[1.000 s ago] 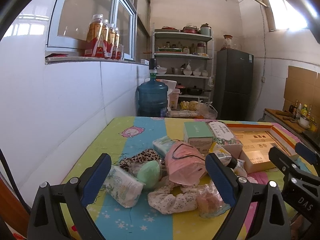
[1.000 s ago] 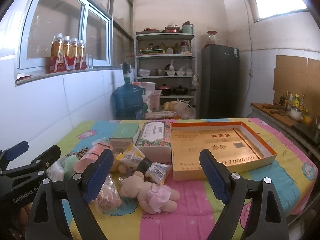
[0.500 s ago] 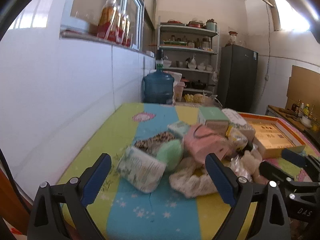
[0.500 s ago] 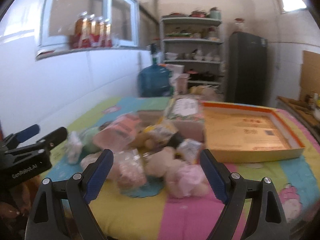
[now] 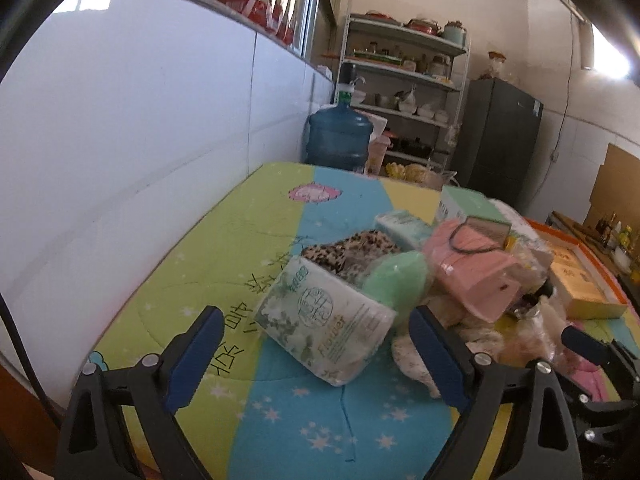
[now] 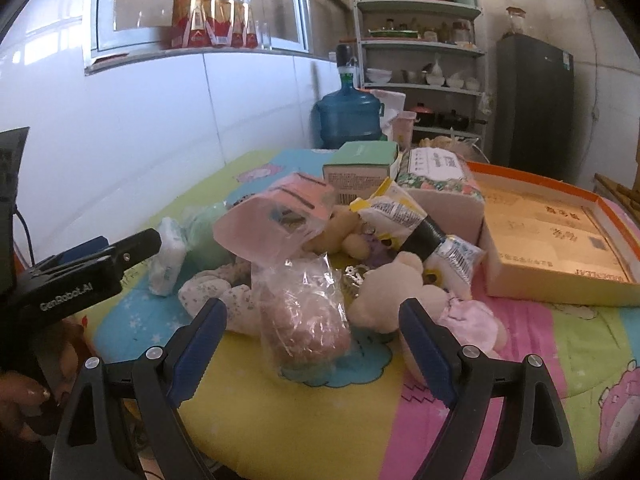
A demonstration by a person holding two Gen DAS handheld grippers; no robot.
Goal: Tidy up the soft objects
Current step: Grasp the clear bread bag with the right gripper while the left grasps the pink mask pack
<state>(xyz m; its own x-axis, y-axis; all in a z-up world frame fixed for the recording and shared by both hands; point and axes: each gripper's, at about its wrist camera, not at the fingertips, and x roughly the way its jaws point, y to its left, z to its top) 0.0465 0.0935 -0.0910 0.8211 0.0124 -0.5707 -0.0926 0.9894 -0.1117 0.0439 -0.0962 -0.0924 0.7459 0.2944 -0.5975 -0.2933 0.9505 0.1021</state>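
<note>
A pile of soft objects lies on the colourful table cover. In the left wrist view a white tissue pack [image 5: 326, 322] lies just beyond my open left gripper [image 5: 316, 354], with a green sponge [image 5: 394, 282], a leopard cloth [image 5: 352, 254] and a pink mask pack [image 5: 470, 272] behind it. In the right wrist view my open right gripper [image 6: 314, 346] faces a clear bag of brown stuff [image 6: 306, 312], with a beige teddy bear [image 6: 404, 292] to its right. Both grippers are empty.
An open orange and yellow box [image 6: 556, 232] lies at the right of the table. A green box [image 6: 360, 170] and a floral tissue box [image 6: 438, 182] stand behind the pile. A white wall is at the left, a blue water jug [image 6: 348, 118] beyond the table.
Both grippers have moved down and forward, closer to the pile. The tissue pack and the clear bag now loom large between the fingers. Nothing has been gripped.
</note>
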